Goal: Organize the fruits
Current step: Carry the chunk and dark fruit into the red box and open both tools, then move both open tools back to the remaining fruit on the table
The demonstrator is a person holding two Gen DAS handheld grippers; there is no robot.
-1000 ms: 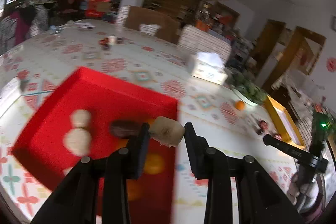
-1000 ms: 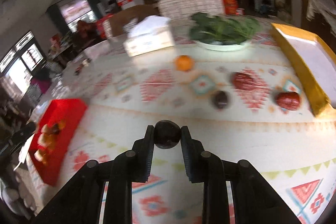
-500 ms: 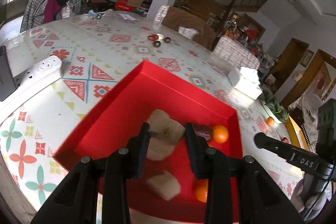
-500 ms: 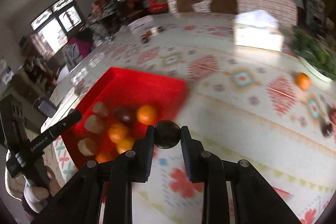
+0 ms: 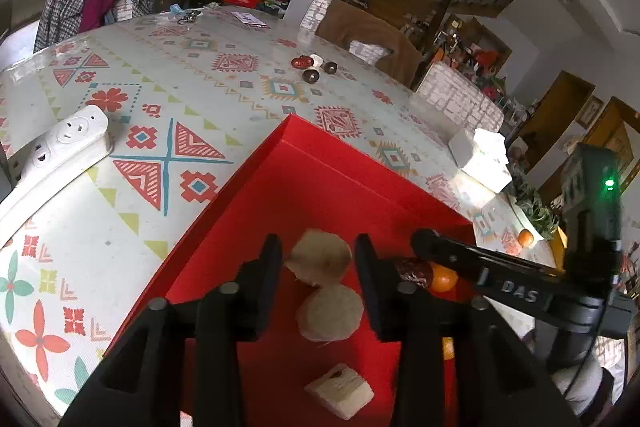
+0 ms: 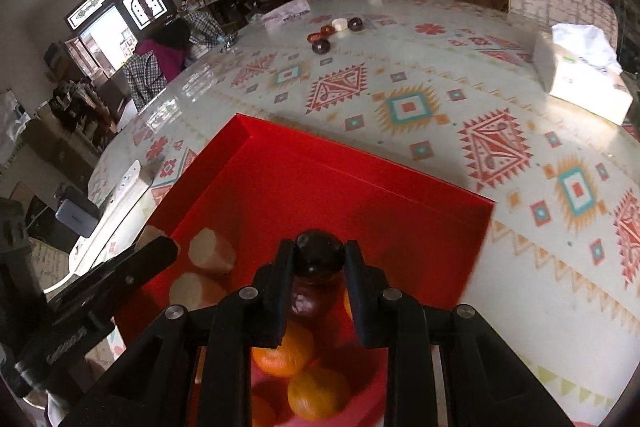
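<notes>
Fruit is gathered in the red tray [image 5: 256, 211], which sits on the patterned table [image 5: 168, 123] and serves as the landmark here. The left gripper [image 5: 317, 269] hangs over the tray's near half with its jaws spread; a pale, cut-looking fruit piece [image 5: 320, 257] shows in the gap between them, touching neither finger as far as the left wrist view tells. Just nearer than it, a second pale round piece [image 5: 330, 313] lies on the tray floor, and a pale wedge [image 5: 340, 391] lies nearest the tray's front edge. The right gripper [image 6: 319, 263] is also above the tray, its jaws pinching a dark round fruit [image 6: 319, 254]. Under it lie a dark reddish fruit [image 6: 306, 301] and several oranges [image 6: 318, 393] at the tray's near right side. Beyond the tray's far corner, well apart from it, a small cluster of dark fruits [image 5: 314, 67] sits on the table. Left of the tray rests a white power strip [image 5: 60, 151]; off to its far right stands a tissue box [image 6: 580, 79].
</notes>
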